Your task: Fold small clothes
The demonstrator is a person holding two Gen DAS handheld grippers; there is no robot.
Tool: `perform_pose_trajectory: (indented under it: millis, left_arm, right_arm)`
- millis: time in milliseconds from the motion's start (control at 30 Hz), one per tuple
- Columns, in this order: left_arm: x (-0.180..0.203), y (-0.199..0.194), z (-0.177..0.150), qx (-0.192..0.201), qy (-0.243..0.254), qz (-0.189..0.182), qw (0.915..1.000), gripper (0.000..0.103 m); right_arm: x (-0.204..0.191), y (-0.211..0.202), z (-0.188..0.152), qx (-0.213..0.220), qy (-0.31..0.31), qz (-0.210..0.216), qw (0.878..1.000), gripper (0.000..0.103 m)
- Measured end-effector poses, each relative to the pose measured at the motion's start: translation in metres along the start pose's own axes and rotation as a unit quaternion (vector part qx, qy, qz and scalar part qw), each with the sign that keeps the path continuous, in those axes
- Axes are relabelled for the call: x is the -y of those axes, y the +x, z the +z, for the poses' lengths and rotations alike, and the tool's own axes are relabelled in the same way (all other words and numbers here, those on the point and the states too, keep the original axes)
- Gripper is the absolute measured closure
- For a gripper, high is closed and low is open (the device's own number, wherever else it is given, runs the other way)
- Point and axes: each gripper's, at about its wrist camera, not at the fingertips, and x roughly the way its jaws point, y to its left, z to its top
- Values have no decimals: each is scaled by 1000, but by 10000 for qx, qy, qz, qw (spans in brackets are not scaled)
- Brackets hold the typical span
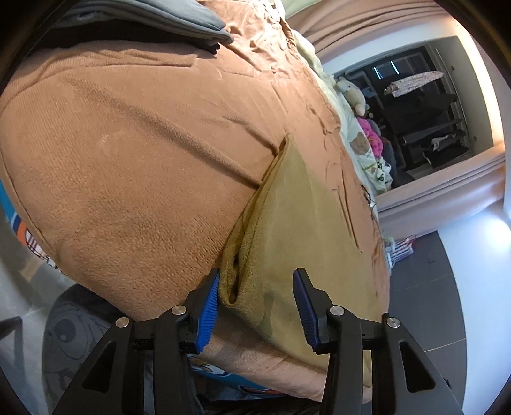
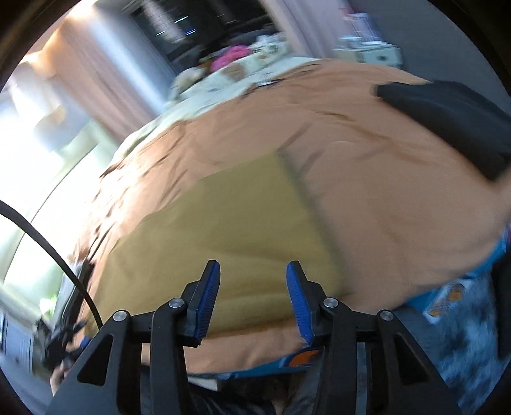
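A mustard-yellow cloth [image 1: 287, 217] lies folded flat on the orange blanket [image 1: 127, 159] near the bed's front edge. My left gripper [image 1: 257, 290] is open, with the cloth's near folded corner between its blue fingers. In the blurred right wrist view the same cloth [image 2: 230, 230] lies flat ahead. My right gripper [image 2: 252, 287] is open and empty, just above the cloth's near edge.
Folded grey clothes [image 1: 179, 19] are stacked at the far left of the bed. A dark folded garment [image 2: 453, 121] lies at the right. Soft toys and patterned bedding [image 1: 361, 134] sit at the bed's far side. The bed edge drops to a dark floor [image 1: 447, 287].
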Motion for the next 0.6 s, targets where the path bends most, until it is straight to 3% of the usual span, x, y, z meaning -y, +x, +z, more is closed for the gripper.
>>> perform_pose_trajectory:
  millis: [333, 600]
  left_arm:
    - [-9, 1, -6, -41, -100, -192, 9998, 57]
    - [-14, 0, -7, -40, -207, -290, 9994, 57]
  right_arm:
    - [-84, 56, -4, -624, -1005, 577, 9913, 69]
    - [-104, 107, 5, -996, -1631, 689, 9792, 81]
